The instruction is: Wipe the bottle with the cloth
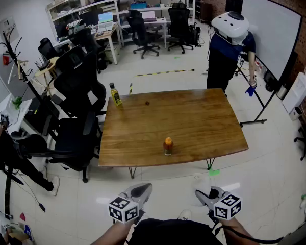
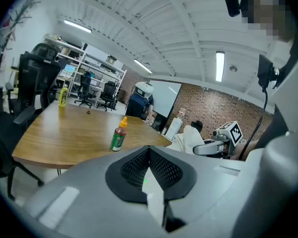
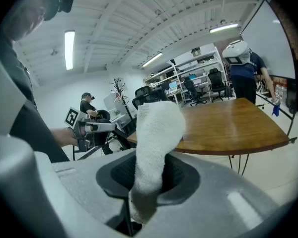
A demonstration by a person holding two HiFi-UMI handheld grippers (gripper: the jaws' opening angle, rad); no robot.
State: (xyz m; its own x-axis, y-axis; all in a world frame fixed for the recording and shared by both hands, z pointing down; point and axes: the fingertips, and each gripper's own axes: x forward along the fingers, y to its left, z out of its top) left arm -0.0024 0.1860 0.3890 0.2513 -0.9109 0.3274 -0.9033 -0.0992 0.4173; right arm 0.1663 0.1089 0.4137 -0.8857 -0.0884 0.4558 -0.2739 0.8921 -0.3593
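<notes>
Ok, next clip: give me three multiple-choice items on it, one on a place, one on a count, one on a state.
1. Where does the orange-capped bottle stand?
A. by the table's near edge
B. at its far right corner
C. at its far left corner

2. How many bottles are on the table?
A. one
B. two
C. four

3. What do the right tongs hold?
A. nothing
B. a bottle
C. a white cloth

Key:
1 A, the head view shows it upright close to the near edge.
2 B, there is that one and a yellow bottle at the far left corner.
3 C, the right gripper view shows the cloth clamped between the jaws.
</notes>
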